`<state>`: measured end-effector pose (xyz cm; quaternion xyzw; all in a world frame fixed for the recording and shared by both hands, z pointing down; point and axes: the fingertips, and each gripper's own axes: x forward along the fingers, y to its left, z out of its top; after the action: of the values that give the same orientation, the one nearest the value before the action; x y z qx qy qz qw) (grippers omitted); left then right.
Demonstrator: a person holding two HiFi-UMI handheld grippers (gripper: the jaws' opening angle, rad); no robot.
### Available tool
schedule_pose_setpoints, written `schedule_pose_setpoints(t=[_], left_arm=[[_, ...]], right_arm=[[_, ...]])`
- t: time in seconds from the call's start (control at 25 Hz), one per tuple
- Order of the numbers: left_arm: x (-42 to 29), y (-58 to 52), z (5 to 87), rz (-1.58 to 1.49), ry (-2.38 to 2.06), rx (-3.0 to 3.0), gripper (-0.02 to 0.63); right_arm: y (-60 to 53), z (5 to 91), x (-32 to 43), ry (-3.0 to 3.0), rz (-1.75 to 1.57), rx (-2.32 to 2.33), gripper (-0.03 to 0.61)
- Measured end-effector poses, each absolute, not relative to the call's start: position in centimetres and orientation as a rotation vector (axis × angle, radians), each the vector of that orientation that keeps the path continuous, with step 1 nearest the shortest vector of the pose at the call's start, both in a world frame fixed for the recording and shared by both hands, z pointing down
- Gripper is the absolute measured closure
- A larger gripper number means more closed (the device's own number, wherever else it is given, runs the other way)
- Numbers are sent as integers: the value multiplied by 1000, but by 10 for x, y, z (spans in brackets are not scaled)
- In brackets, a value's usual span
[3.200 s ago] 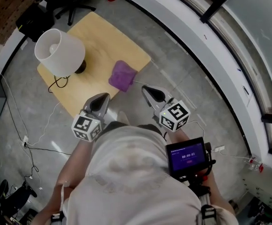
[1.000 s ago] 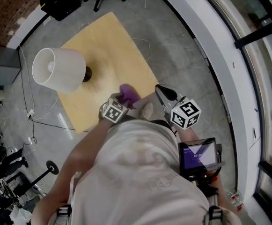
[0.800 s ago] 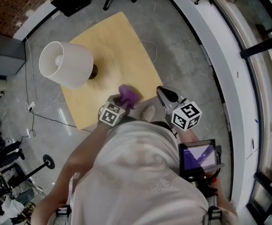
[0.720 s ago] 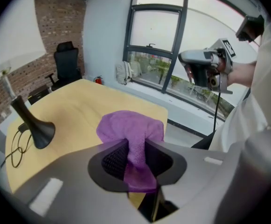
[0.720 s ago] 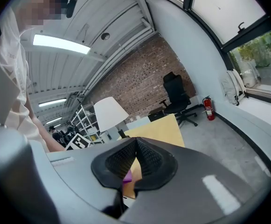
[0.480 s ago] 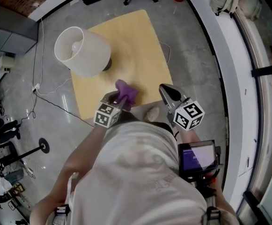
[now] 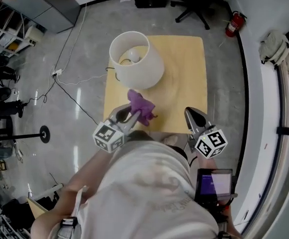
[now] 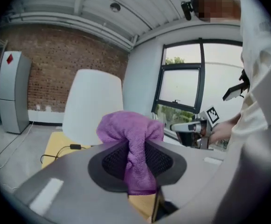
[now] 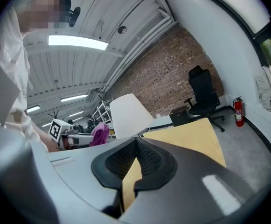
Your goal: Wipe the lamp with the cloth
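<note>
Looking at a white lamp (image 7: 136, 59) standing upright on the far half of a square wooden table (image 7: 184, 83), shade open at the top with the bulb (image 7: 133, 55) showing down inside. Purple cloth (image 7: 141, 105) held up off the table on the near side of the shade, right by it, can't tell whether touching. Pinched in the left gripper (image 7: 127, 117), jaws just been squeezing in a touch, cloth bunched above the pads and hanging below. Right gripper (image 7: 193, 119) off to the right over the table's near edge, tips together, nothing in there. Black cord (image 7: 84, 78) trailing off the table's left side to a power strip (image 7: 57, 72) on grey concrete floor. Further out: black office chair (image 7: 194, 9), red fire extinguisher (image 7: 232, 24), grey cabinet (image 7: 49, 6), brick wall behind.
</note>
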<state>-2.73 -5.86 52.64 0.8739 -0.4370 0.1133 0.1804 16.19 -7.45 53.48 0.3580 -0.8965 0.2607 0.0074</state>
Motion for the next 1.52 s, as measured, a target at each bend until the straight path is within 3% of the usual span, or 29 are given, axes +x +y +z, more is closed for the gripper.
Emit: schedule_pose_setpoints(t=[0.52,0.8,1.04,1.52], left_arm=[[-139,-139,383,10,-1575,2661,517],[-80,-182,432,155,-1386,2726,517],[-119,-166,444,120,-1390,2708,517],[-137,-151,549,214,-1315,2444,517]], right_arm=[[-112,503,75,-2804,722,1043,565],[-108,502,116,-2692,746,1119,565],[-105,496,65,-2740,737,1114,565],[-96,495,51,-2719,687,1132,565]])
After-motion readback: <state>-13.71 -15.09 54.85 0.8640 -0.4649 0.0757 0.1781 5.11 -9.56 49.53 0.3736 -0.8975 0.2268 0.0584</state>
